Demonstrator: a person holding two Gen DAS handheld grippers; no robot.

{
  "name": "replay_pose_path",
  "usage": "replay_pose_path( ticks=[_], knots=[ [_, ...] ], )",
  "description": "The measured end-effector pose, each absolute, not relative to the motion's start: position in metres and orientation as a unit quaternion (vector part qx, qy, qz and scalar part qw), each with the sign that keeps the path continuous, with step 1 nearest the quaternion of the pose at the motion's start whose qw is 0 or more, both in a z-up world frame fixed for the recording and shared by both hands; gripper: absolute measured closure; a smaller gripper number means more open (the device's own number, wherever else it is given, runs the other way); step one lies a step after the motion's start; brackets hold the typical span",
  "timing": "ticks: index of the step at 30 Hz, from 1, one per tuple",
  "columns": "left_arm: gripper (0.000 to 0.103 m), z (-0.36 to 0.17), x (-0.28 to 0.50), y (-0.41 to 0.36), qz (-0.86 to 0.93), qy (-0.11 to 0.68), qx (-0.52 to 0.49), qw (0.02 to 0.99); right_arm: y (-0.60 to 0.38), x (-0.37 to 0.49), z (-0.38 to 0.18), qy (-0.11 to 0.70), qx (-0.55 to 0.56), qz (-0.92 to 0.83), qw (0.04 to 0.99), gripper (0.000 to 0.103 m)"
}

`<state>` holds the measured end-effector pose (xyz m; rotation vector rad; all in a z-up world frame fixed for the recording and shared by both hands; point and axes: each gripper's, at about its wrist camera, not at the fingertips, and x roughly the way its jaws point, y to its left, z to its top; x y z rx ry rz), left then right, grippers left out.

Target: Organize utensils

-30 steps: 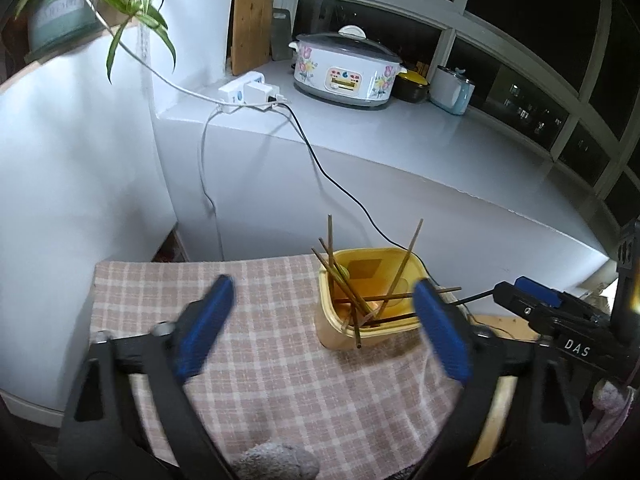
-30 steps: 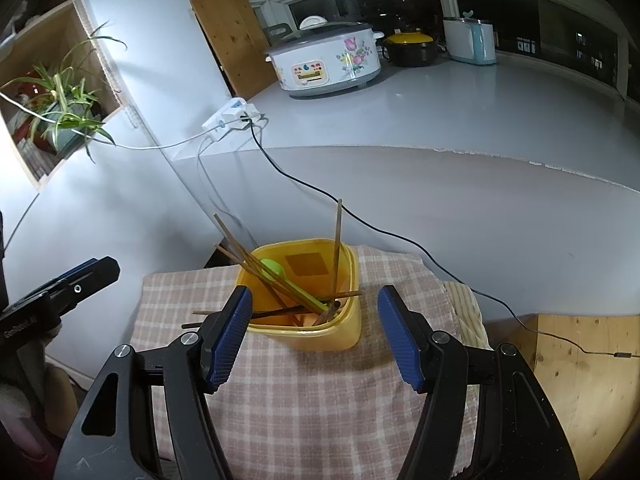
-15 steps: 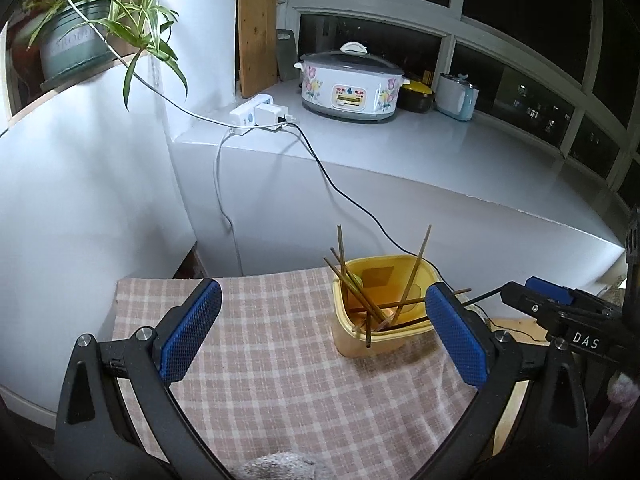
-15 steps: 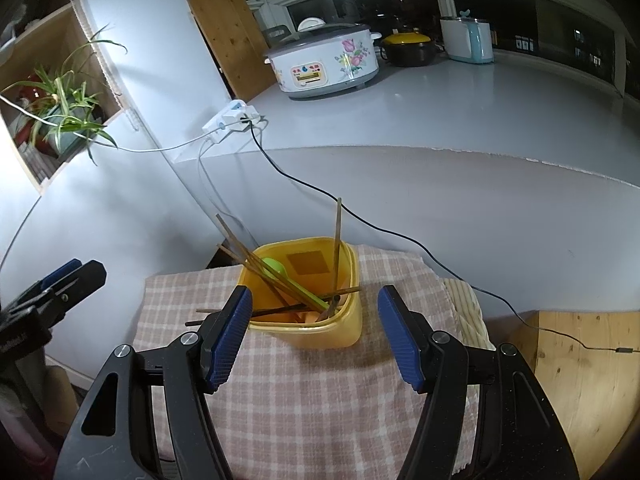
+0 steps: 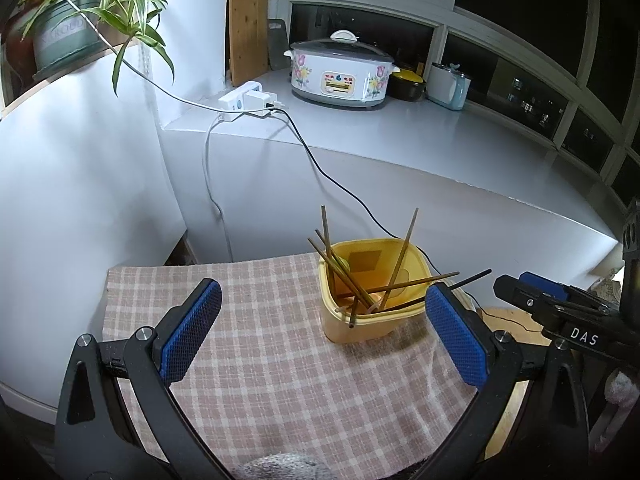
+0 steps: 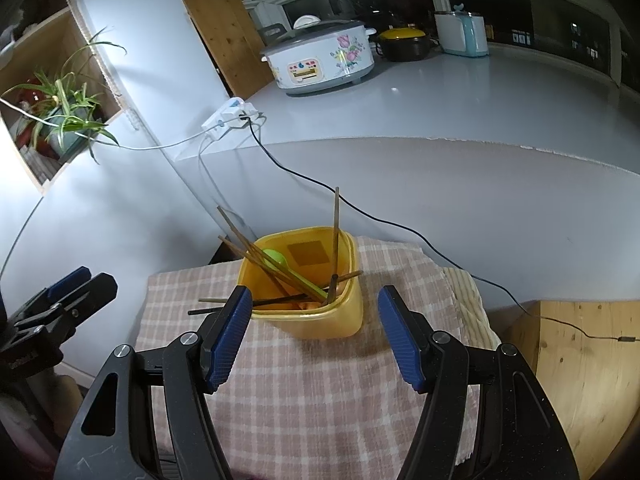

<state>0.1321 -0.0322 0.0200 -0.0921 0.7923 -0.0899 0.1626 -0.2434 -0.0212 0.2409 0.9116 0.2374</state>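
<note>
Yellow tub [image 6: 316,316] of chopsticks [image 6: 335,236] sits far right on the checked cloth [image 5: 272,380]. Left gripper [image 5: 320,336] and right gripper [image 6: 314,334] hang wide open, holding nothing. Bumping the leaning sticks could tip the light tub.

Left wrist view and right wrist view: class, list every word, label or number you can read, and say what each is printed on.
"DAS": white letters on the right gripper, seen in the left wrist view.
Plant pot: grey lettering, too blurred to read.
Rice cooker: panel characters too small to read.
Yellow container: dark patch, no text legible.
</note>
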Motion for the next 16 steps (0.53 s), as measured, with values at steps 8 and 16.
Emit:
replay_pose_path(
  ticks=[8, 16],
  knots=[
    [0.000, 0.0207, 0.1314, -0.0332, -0.043, 0.384, -0.044, 0.921, -0.2492, 0.1595, -0.0235, 0.441, 0.126, 0.108, 0.882, 0.038],
    [0.000, 0.0235, 0.1314, -0.0354, -0.046, 0.385, -0.041, 0.921, -0.2492, 0.1606, -0.0272, 0.445, 0.134, 0.106, 0.879, 0.038]
  ],
)
